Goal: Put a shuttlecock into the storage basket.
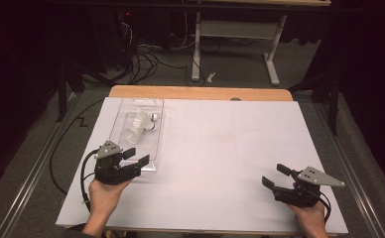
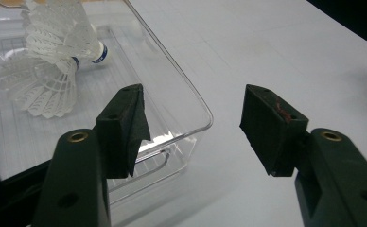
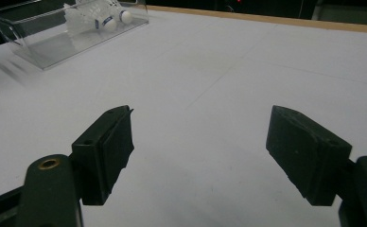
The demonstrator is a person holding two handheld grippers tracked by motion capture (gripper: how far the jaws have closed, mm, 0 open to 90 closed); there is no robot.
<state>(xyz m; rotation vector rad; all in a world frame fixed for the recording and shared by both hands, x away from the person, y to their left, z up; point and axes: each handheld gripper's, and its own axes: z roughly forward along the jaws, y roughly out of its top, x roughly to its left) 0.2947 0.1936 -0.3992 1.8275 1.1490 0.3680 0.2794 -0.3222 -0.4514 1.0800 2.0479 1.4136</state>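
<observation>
A white table (image 1: pixel 215 148) with a bare wooden strip along its far edge carries everything here. On its left part lies a clear plastic tray (image 1: pixel 153 106), long and shallow, with its near end toward the person. Inside the tray, in the far half, two white feather shuttlecocks (image 1: pixel 140 125) lie on their sides, one just beside the other, their cork heads pointing to the right in the high view; in the left gripper view each shows a blue band at the cork.

The left gripper (image 1: pixel 135 157) hovers at the tray's near right corner with its jaws spread wide and nothing between the pads; in the left gripper view one jaw stands over the tray's inside and the other over the bare table, so the tray wall runs between them, untouched. The right gripper (image 1: pixel 276 176) sits well apart at the table's near right, jaws also released and wide, over bare table surface, pointing toward the tray.
</observation>
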